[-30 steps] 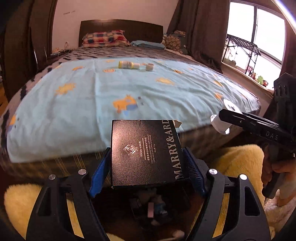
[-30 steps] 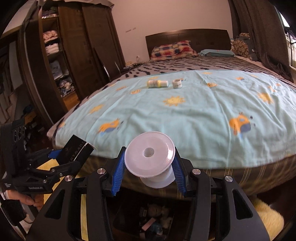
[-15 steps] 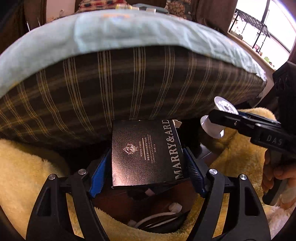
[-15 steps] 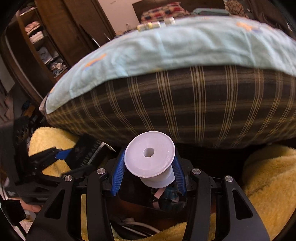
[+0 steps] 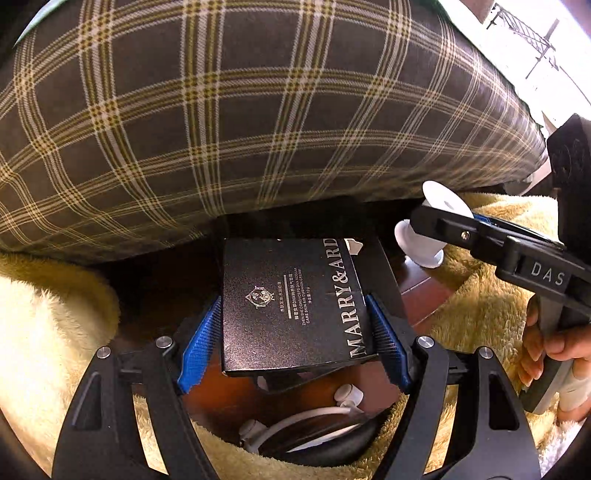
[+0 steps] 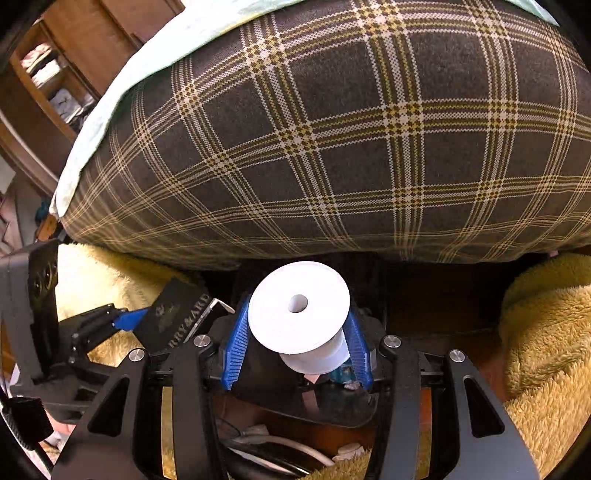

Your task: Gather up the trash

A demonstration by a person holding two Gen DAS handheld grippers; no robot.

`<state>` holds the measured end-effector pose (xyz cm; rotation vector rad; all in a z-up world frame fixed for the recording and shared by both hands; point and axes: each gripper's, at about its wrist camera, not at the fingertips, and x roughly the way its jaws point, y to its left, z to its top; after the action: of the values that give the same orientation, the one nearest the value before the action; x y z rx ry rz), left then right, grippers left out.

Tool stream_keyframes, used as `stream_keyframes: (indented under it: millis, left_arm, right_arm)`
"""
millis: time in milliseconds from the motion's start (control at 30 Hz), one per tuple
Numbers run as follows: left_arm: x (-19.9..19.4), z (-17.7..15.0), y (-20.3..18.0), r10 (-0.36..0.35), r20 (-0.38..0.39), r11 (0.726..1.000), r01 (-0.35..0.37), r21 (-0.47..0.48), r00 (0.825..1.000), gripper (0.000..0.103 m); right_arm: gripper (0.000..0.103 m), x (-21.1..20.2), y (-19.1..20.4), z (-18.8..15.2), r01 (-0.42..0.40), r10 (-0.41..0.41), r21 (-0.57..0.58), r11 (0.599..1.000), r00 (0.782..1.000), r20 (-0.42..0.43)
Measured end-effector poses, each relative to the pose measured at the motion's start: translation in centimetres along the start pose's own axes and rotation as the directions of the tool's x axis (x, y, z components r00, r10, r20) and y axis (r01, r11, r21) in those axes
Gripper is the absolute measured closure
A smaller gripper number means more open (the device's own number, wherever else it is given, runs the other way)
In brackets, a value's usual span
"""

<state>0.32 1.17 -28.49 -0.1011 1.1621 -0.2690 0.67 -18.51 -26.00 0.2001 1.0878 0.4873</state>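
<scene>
Now | L fingers (image 5: pixel 295 332) pinch black box (image 5: pixel 291 306), gold text | R fingers (image 6: pixel 297 339) pinch white spool (image 6: pixel 299 314)

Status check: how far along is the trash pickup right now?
Done: both pieces are picked up. In hand: the left hand-held gripper clamps the black cardboard box; the right hand-held gripper clamps the white plastic spool, both low beside the plaid mattress side. Left: neither is released; the bin below is only partly visible.

You face the dark plaid side of the bed (image 5: pixel 229 122) from ten to two o'clock, yellow shaggy rugs (image 6: pixel 546 332) at four and eight, a wooden wardrobe (image 6: pixel 55 74) at ten, bright window light (image 5: pixel 532 33) at one.
</scene>
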Motion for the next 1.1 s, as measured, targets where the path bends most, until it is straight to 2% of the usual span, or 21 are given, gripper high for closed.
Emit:
stream_keyframes:
  millis: [400,533,633,800,900,1033,1100]
  left_arm:
    - [-0.1,-0.3,-0.5,-0.005,-0.011,1.0,0.005,-0.009,1.0,0.029]
    - [0.1,-0.5,0.0,0.001,-0.012,1.0,-0.001,-0.016,1.0,0.028]
    - [-0.3,-0.5,0.3,0.015,-0.001,1.0,-0.015,-0.015,1.0,0.017]
    - [-1.3,-0.2,-0.1,0.031,0.02,1.0,-0.031,0.001,0.999,0.008]
    - [-2.1,0.0,-0.4,0.035,0.039,0.999,-0.036,0.016,0.999,0.008]
    - [-3.7,0.5,-0.8,0.037,0.079,0.999,-0.039,0.017,0.996,0.008]
    - [-4.9,0.9,-1.0,0.031,0.107,0.999,-0.033,0.018,0.994,0.008]
  right_arm:
    - [0.053,-0.1,-0.1,0.6,-0.003,0.003,0.014,1.0,1.0,-0.004]
    - [0.041,-0.3,-0.3,0.7,0.016,-0.016,0.023,1.0,1.0,0.001]
    - [0.032,-0.7,-0.8,0.9,0.024,-0.024,0.027,0.999,1.0,0.008]
    - [0.027,-1.6,-1.7,1.3,0.032,-0.033,0.034,0.999,0.999,0.019]
    - [0.019,-2.8,-2.0,1.6,0.041,-0.042,0.034,0.999,0.999,0.035]
    - [0.017,-5.3,-2.1,2.7,0.054,-0.055,0.024,0.998,0.996,0.074]
    - [0.015,-7.5,-2.0,3.7,0.055,-0.056,0.01,0.998,0.99,0.127]
